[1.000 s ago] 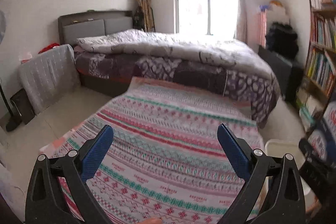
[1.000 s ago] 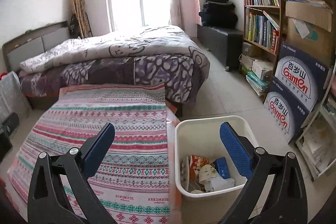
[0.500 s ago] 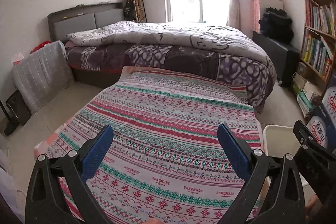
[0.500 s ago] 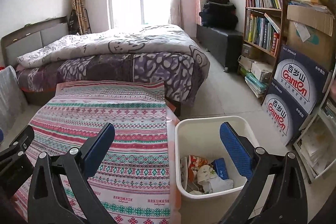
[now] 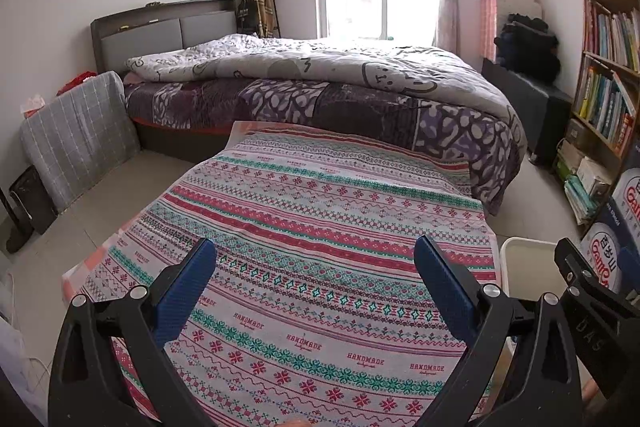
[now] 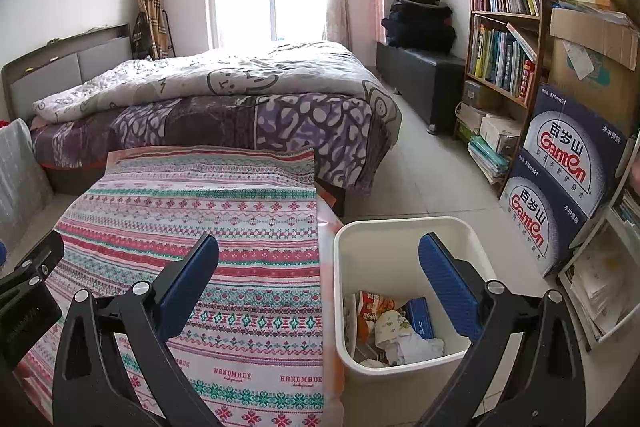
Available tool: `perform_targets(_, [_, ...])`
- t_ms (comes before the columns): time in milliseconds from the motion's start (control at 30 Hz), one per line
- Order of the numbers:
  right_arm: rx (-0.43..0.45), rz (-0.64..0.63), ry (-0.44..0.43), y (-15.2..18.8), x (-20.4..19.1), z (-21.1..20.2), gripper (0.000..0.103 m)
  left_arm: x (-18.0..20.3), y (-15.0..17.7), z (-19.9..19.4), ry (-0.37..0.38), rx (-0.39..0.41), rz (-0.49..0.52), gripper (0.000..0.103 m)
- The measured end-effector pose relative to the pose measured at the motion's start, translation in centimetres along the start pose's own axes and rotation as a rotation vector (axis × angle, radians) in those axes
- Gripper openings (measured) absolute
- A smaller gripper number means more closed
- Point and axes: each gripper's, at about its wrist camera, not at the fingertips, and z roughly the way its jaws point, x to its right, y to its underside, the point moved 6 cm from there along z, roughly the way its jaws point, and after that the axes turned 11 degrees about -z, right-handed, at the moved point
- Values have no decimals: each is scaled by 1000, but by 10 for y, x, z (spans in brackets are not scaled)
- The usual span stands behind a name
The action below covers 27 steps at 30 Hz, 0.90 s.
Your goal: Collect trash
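A white trash bin (image 6: 404,227) stands on the floor to the right of a table covered by a striped patterned cloth (image 6: 208,211). In the bin lie a red snack wrapper (image 6: 370,311), crumpled paper (image 6: 400,339) and a small blue box (image 6: 420,317). My right gripper (image 6: 318,271) is open and empty, high above the table's right edge and the bin. My left gripper (image 5: 316,279) is open and empty above the cloth (image 5: 320,227). The bin's rim (image 5: 524,247) shows at the right in the left wrist view. No trash shows on the cloth.
A bed (image 6: 224,99) with a grey quilt stands behind the table. A bookshelf (image 6: 508,27), stacked water cartons (image 6: 560,179) and a black bench (image 6: 424,75) line the right wall. A grey checked cushion (image 5: 80,135) leans at the left.
Both grippers have risen and pulled back a little, so more of the cloth shows. Each gripper has come into the other's view. Both stay open and empty.
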Motion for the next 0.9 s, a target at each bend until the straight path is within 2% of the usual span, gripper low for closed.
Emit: perform_targets(900, [-34, 11, -26, 6, -1, 9, 96, -3, 5, 3, 6, -16, -2, 96])
